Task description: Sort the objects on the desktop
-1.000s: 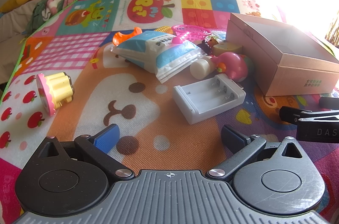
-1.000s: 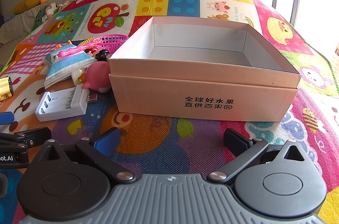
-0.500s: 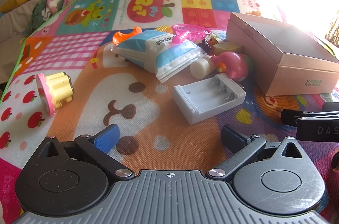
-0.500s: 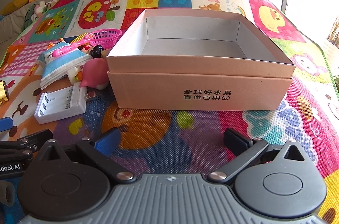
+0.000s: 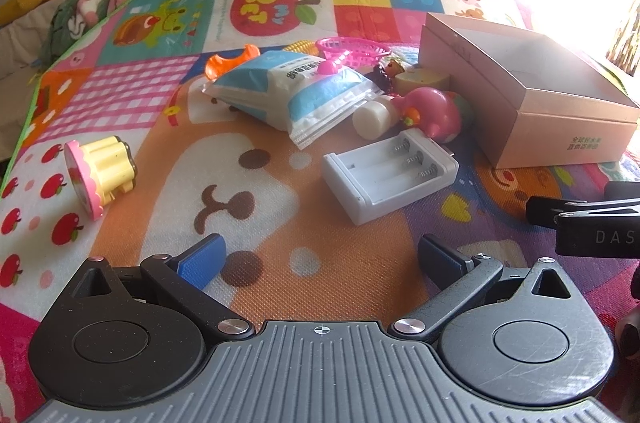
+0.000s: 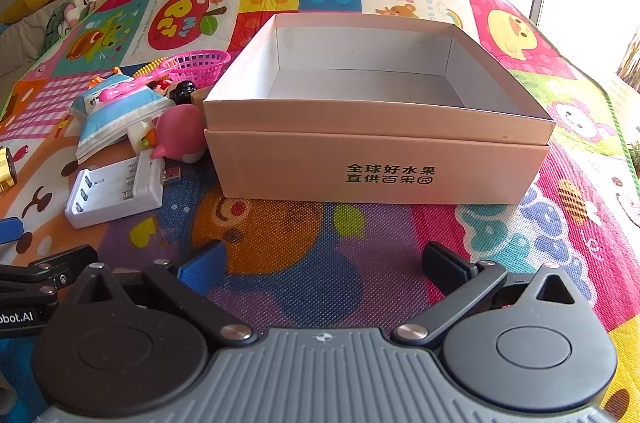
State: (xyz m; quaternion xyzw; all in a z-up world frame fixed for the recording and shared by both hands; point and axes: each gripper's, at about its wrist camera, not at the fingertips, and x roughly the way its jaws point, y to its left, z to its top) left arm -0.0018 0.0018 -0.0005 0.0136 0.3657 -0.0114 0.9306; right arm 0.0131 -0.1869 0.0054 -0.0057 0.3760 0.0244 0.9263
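Item: pale pink cardboard box with white lining [image 6: 376, 127], open-topped, centre of the right wrist frame and right of the left wrist frame; interior bare, so by appearance nothing is sorted yet and the whole job remains. Printed on its front wall in dark characters: 全球好水果 / 直供百果园. Unsorted lot, all lying outside the box on the colourful patchwork play mat [image 5: 256, 91]: white plastic battery charger with three empty bays [image 5: 390, 179], USB plug showing in the right wrist view, nearest the box; pink rounded toy figure [image 5: 434, 113]; white cylindrical bottle [image 5: 374, 117]; blue-and-white sealed pouch [image 5: 296, 91], its print too small to read; pink plastic basket [image 5: 354, 47]; orange plastic piece [image 5: 230, 62]; yellow-and-pink cake-shaped toy [image 5: 98, 175], well apart at left. Mat lettering: "Pet" on an apple; "Vroom Vroom" at upper centre. Left tongs [image 5: 320, 259]: spread, holding nothing. Right tongs [image 6: 324, 263]: spread, holding nothing; body marked "DAS…".
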